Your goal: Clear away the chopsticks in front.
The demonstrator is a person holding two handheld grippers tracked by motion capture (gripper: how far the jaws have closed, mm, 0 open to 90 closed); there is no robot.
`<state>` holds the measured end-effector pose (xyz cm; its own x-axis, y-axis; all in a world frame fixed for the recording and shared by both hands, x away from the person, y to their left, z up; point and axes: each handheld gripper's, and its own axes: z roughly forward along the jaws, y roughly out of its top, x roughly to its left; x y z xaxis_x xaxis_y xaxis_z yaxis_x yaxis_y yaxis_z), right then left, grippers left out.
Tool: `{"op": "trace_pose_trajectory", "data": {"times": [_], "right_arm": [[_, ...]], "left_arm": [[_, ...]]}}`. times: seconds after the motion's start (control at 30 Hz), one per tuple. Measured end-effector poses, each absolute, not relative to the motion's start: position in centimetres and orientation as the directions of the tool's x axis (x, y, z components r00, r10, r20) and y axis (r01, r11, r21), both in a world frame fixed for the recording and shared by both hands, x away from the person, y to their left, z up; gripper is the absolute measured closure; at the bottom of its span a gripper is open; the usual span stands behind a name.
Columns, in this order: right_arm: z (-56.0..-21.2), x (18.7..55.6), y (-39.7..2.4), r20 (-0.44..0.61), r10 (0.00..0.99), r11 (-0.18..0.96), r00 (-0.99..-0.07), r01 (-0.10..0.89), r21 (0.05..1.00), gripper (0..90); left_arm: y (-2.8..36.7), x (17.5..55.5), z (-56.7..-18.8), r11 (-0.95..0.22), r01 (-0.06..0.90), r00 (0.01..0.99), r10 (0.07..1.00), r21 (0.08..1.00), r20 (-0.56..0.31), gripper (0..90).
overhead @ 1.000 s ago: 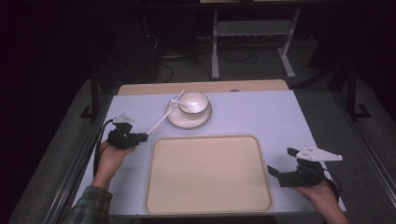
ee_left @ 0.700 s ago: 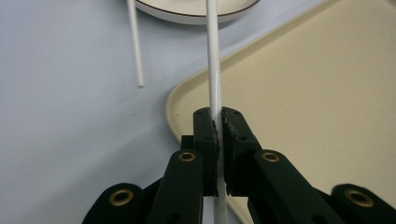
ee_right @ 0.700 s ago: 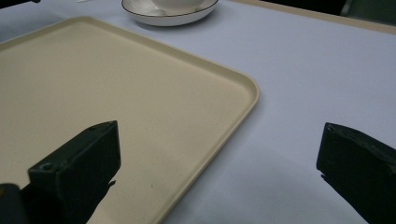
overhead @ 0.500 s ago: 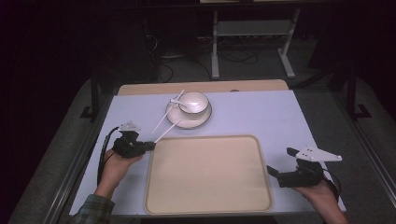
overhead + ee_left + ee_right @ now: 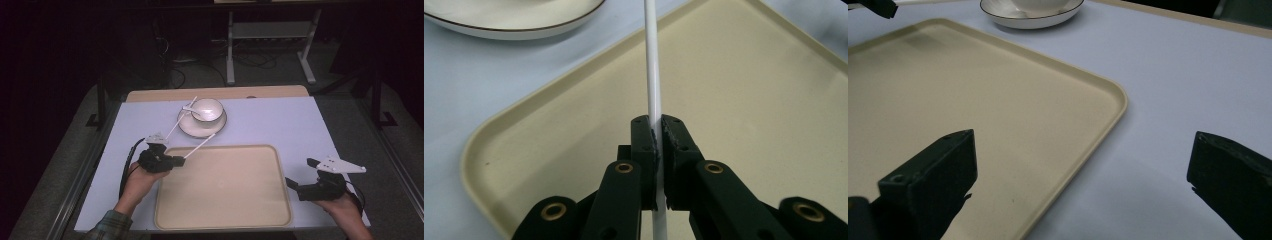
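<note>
I have the left gripper point(image 5: 657, 131) clamped on a thin white stick point(image 5: 652, 75), the two pads pressed against it from either side near its lower end. In the high view this left gripper point(image 5: 175, 161) sits at the near-left part of the desk, just at the left rim of the beige tray point(image 5: 270, 150), close to the tray's far-left corner.

The stick point(image 5: 200, 145) runs from the jaws away and to the right, its long axis slanted toward the saucer point(image 5: 187, 127). Its free tip ends close to the saucer's near rim; I cannot tell whether it touches. A white bowl point(image 5: 207, 110) stands on that saucer with a spoon point(image 5: 190, 108) resting in it, and a second white stick point(image 5: 175, 127) lies slanted at the saucer's left side.

My right gripper point(image 5: 300, 186) rests at the near-right edge of the desk, just beside the tray's right rim. Its jaws stand wide apart with nothing between them, as the right gripper view point(image 5: 1083, 185) confirms.

Judgement: the tray surface lies directly to the right of the held stick, so the left hand is the nearer one by far. The placement turns on swinging the stick's axis over the tray's rim before lowering.
</note>
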<state>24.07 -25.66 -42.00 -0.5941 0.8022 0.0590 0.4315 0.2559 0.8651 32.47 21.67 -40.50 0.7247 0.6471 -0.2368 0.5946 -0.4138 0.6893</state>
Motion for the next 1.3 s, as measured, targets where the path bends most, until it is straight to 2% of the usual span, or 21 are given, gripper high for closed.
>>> {"op": "trace_pose_trajectory", "data": {"times": [0.47, 1.3], "right_arm": [[-42.0, 24.1, -25.6, 0.059, 0.802, 0.257, -0.595, 0.432, 0.864, 0.0], [-42.0, 24.1, -25.7, 0.060, 0.801, 0.256, -0.596, 0.432, 0.865, 0.0]], "left_arm": [[19.0, 32.4, -42.5, -0.502, 0.590, 0.753, 0.624, 0.633, -0.208, 84.6], [18.7, 32.0, -44.0, -0.524, 0.608, 0.741, 0.645, 0.597, -0.189, 83.7]]}}
